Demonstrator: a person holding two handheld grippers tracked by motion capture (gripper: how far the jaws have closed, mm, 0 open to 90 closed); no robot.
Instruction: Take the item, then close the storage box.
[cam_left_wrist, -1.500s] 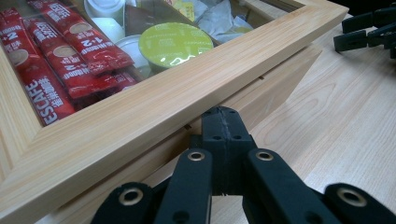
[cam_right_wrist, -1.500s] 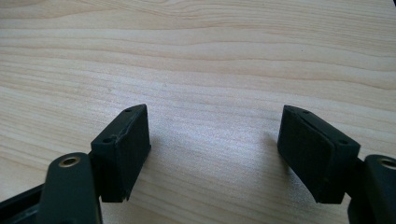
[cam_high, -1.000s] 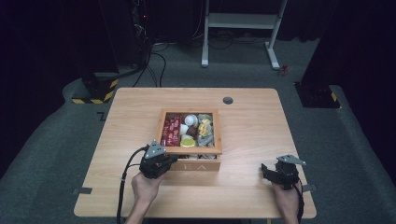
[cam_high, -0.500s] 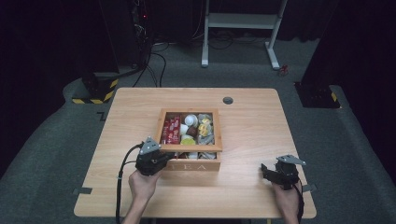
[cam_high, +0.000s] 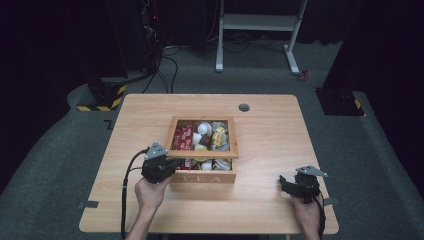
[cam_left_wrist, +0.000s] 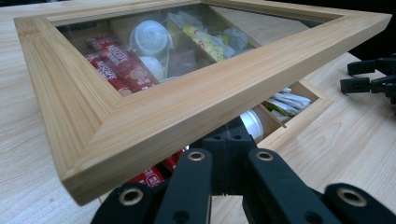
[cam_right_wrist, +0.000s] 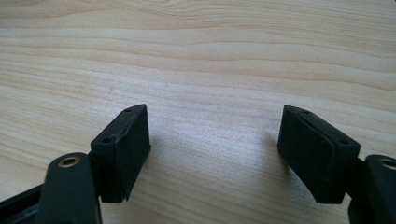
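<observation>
A wooden tea box (cam_high: 202, 178) marked TEA stands mid-table. Its glass-paned lid (cam_high: 202, 153) is tilted up at the front, hinged at the back. My left gripper (cam_high: 172, 167) is at the box's front left corner. Its jaws are shut together and pushed under the lid's front frame (cam_left_wrist: 187, 112), which rests on them. Through the glass I see red sachets (cam_left_wrist: 116, 65), white cups (cam_left_wrist: 149, 37) and yellow packets (cam_left_wrist: 205, 39). My right gripper (cam_high: 286, 183) lies low over bare wood at the front right, open (cam_right_wrist: 215, 149), with nothing between its pads.
A round dark grommet (cam_high: 244, 107) sits in the table near its far edge. The table's front edge (cam_high: 200, 232) runs just under both hands. Beyond the table stand a white desk frame (cam_high: 260, 30) and a yellow-black striped base (cam_high: 102, 97) on the floor.
My left gripper has shifted slightly left and away from me at the box's front left corner, and the lid's front edge sits a little higher. The right gripper has stayed put.
</observation>
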